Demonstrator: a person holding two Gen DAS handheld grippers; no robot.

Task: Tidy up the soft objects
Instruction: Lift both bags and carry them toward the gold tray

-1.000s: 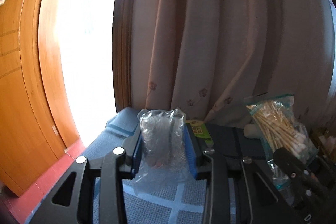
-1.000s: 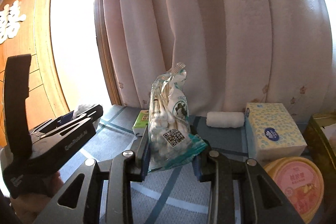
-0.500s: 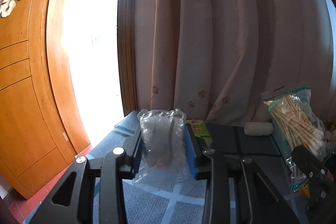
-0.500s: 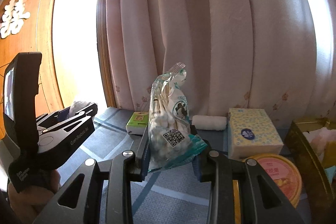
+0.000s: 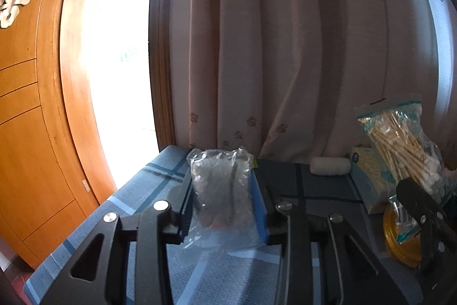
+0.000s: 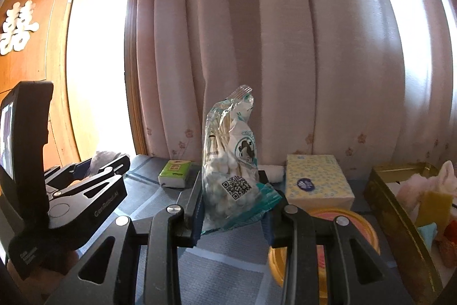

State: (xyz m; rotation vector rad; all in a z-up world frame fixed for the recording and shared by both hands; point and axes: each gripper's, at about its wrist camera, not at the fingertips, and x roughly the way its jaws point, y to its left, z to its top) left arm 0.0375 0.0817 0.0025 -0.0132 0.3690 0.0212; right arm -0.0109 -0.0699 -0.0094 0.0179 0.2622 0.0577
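While the right tongs (image 6: 232,207) stand clenched on a bag of cotton swabs (image 6: 231,162) at the middle of the right wrist view, that bag shows a black QR code on a white patch and a round teal emblem with a dark figure, its small print too fine to read; the left tongs (image 5: 224,202) are clenched on a crumpled clear plastic bag (image 5: 221,187) at the lower middle of the left wrist view, its contents too blurred to tell; both bags are held up above the blue checked counter (image 5: 160,179); on the side of the left tongs' black body, at the lower left of the right wrist view, pale raised lettering reads roughly "GenRobot.AI"; a white cut-out Chinese character (image 6: 17,27) hangs on the wooden panel at the upper left of both views; only the right wrist view shows the green-topped small box (image 6: 174,173), the gold tin (image 6: 391,199) at the right edge with pink fluffy things inside, and the pink lid of the yellow-rimmed tub (image 6: 342,219); the yellow patterned tissue box (image 6: 317,179) with a blue oval label and the white roll (image 5: 330,166) by the curtain (image 5: 285,47) appear in both; only the left wrist view shows the swab bag's wooden sticks side-on at the right.
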